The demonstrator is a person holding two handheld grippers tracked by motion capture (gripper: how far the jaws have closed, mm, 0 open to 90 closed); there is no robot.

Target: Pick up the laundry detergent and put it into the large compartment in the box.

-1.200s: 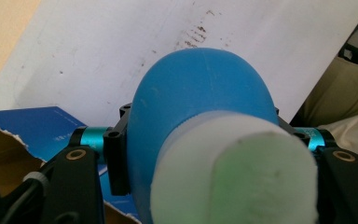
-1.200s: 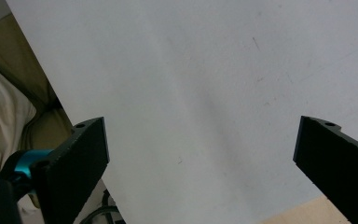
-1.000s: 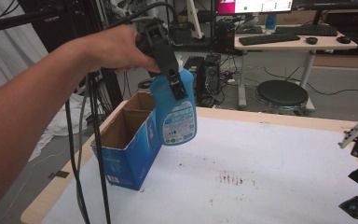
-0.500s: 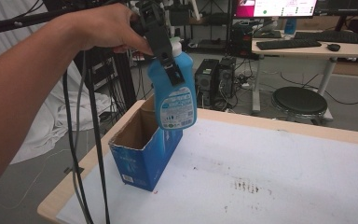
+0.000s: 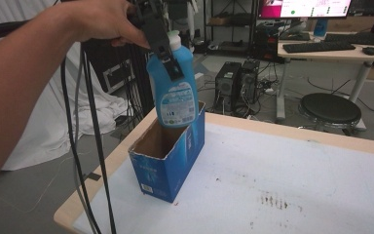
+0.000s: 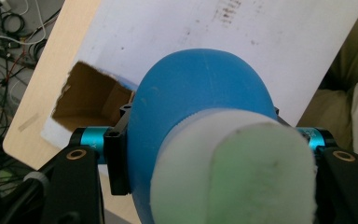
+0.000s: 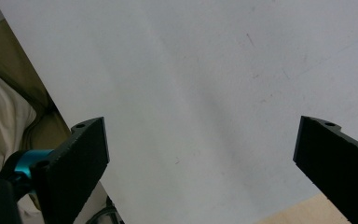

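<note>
— So where's the blue bottle [image 5: 174, 83]?
— Above the open box [image 5: 168, 158]; left gripper [image 5: 164, 46] reaches down from a raised hand [image 5: 108, 20], fingers clamped on it.
— Right gripper [image 7: 200, 154]?
— Fingers wide over the worktop [image 7: 191, 70].

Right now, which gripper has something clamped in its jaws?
The left gripper: shut on the blue bottle above the open blue box. The right gripper stands open over the white table.

bottle [image 5: 174, 87]: blue plastic, white cap on top, white-and-blue label facing the camera
bottle pose: upright, slightly tilted, held in the air, base just above the box opening
box [image 5: 169, 155]: blue cardboard carton, top open, brown inside
box place: standing upright on the counter [image 5: 292, 185] near its left edge
</note>
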